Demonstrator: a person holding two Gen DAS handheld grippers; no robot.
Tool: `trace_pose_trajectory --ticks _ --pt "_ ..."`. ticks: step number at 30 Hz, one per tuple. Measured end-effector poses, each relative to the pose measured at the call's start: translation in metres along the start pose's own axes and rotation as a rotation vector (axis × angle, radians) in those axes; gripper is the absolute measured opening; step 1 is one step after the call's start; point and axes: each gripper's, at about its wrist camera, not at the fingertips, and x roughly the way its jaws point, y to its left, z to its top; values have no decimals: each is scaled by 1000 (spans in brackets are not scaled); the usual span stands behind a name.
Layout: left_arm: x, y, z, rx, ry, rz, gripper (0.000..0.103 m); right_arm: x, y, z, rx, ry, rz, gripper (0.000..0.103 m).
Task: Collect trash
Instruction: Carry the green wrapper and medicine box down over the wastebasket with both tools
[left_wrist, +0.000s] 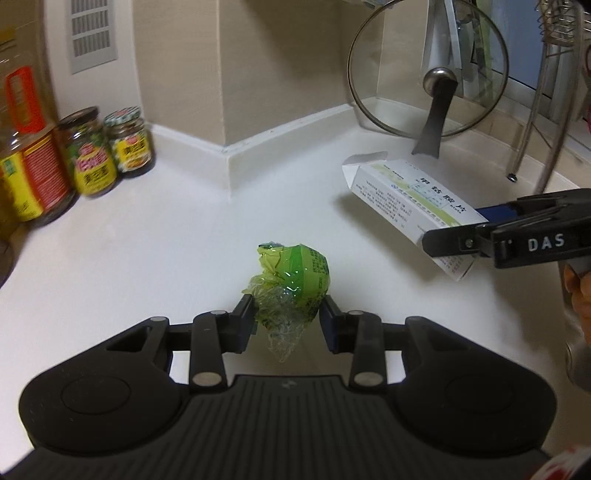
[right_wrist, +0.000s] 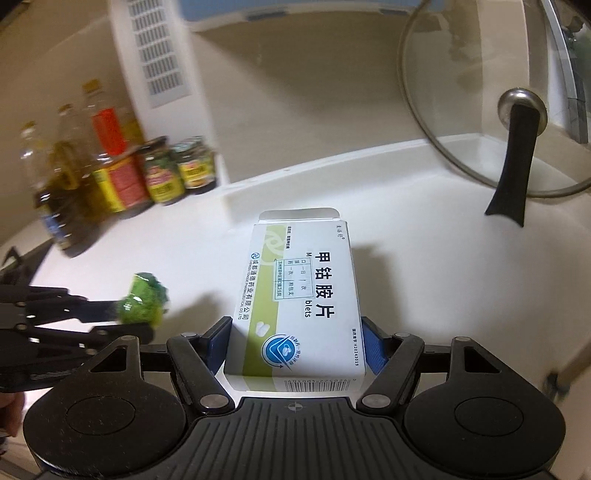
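Left gripper (left_wrist: 287, 317): clamped on crumpled green wrapper (left_wrist: 293, 275). Right gripper (right_wrist: 295, 341): clamped across medicine box (right_wrist: 301, 295), long axis pointing ahead. Both lifted off bench (left_wrist: 155, 236), 2 items side by side.

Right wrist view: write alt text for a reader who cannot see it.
A white medicine box with an open end flap is clamped between the right gripper's blue-padded jaws above a white countertop. At left, the left gripper holds a crumpled green wrapper; sauce jars and a glass pot lid stand behind.
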Motion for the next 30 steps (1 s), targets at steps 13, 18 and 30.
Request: trace_pose_trajectory --ticks 13,18,30 --pt "-84 22 -66 -83 29 35 34 -64 89 -62 -13 30 109 71" --pt "-103 29 -81 -104 35 45 34 -76 107 -76 -25 44 129 71" --pt "-130 37 -124 -135 89 47 34 -87 143 -103 -87 95 164 71"
